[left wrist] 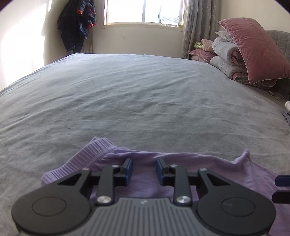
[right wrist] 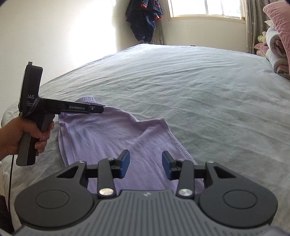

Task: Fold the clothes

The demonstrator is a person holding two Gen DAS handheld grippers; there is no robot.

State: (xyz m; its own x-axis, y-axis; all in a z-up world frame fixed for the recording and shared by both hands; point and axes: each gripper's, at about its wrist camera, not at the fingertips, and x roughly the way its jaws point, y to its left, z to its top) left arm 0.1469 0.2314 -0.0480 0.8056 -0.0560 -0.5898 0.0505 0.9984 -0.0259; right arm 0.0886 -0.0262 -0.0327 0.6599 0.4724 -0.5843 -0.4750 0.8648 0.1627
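Observation:
A lilac garment lies partly folded on the grey bed sheet, its ribbed cuff at the left end. My left gripper is open and empty, hovering just above the garment's upper edge. It also shows in the right wrist view, held in a hand over the cuff end. My right gripper is open and empty above the garment's near right part. Its fingertips show at the right edge of the left wrist view.
A stack of pink pillows and grey folded quilts sits at the bed's far right by the headboard. Dark clothes hang in the far corner beside a window. The grey sheet stretches wide beyond the garment.

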